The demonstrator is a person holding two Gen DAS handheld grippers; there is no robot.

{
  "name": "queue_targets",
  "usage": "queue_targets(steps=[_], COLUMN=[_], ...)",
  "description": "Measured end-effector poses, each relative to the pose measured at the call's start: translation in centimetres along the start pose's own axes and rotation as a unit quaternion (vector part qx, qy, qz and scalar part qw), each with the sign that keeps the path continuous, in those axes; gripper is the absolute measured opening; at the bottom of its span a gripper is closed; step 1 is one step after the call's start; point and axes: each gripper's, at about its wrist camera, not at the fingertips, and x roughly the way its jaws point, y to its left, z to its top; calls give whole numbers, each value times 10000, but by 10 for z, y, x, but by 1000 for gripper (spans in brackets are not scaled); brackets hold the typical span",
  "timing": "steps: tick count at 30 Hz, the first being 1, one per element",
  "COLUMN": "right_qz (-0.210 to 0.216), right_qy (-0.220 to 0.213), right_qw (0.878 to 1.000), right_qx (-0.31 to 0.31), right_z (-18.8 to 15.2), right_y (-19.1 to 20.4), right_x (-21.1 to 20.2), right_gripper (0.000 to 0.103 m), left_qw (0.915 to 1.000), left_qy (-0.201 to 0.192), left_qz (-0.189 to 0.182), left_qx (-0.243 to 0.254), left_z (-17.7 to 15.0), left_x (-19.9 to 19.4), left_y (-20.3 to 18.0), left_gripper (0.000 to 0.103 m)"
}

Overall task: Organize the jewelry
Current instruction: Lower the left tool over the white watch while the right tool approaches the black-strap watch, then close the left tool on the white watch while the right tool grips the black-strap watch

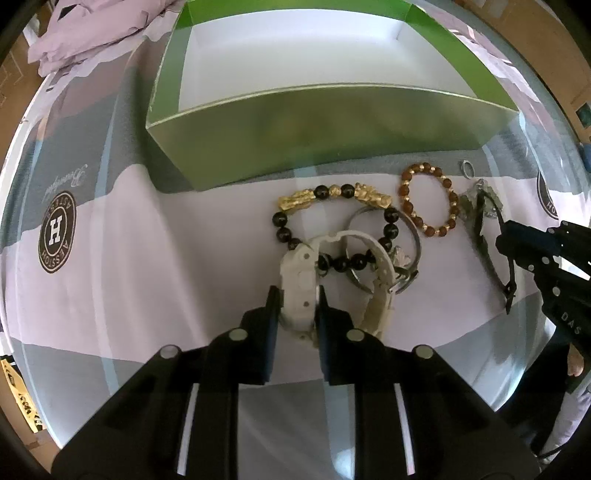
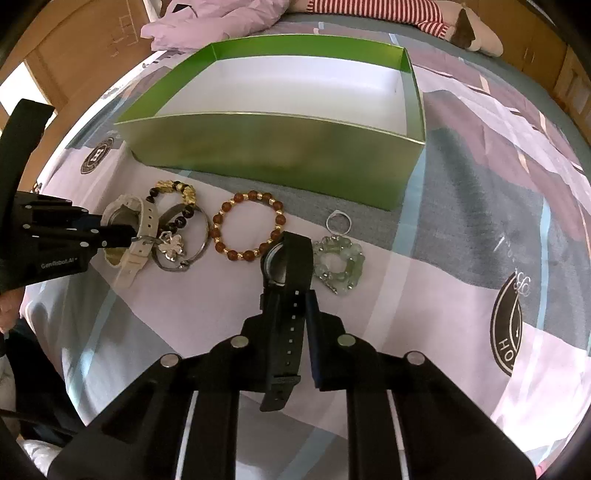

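In the left wrist view my left gripper (image 1: 298, 295) is shut on the case of a white watch (image 1: 301, 269), which lies partly over a black-and-gold bead bracelet (image 1: 295, 201) and a silver bangle (image 1: 415, 240). In the right wrist view my right gripper (image 2: 290, 306) is shut on the strap of a black watch (image 2: 291, 258). Around it lie a brown bead bracelet (image 2: 247, 225), a pale green bead bracelet (image 2: 340, 262) and a silver ring (image 2: 339, 221). The open green box (image 2: 273, 147) with a white floor stands just behind the jewelry.
Everything rests on a bed sheet (image 1: 147, 258) in lilac and grey with round logos. Crumpled lilac bedding (image 2: 207, 22) and a striped plush toy (image 2: 424, 14) lie beyond the box. A flower charm (image 2: 171, 249) hangs on the bangle. A hand (image 2: 7, 306) shows at the left edge.
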Motion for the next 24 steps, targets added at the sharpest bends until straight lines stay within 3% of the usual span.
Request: queue_targets(steps=[5,7,9,14,24], right_qz=[-75,-65,-34,-71,-268], right_qy=[-76,-104,-171,-187,-58], right_qw=[9999,9999,9998,9998,9995], right_qx=[-37,12,49,-8,-160], right_z=[1,1,1,2,-2], right_y=[-1,-1,-3,-1,7], right_x=[-2,-3,-6,-7,2], right_gripper=[16,26,49,55,58], left_qw=[10000,10000,9999,9997,9998], left_qy=[57,40,-8,-115,-66], left_qz=[-2,-28,-97,-206,-161], left_qx=[-7,-32,-58,43,121], left_z=[1,0,-4,-2,-1], left_x=[2,-2,-3,-8,4], left_y=[-1,4,7,1,-16], left_gripper=[22,24,30,42,46])
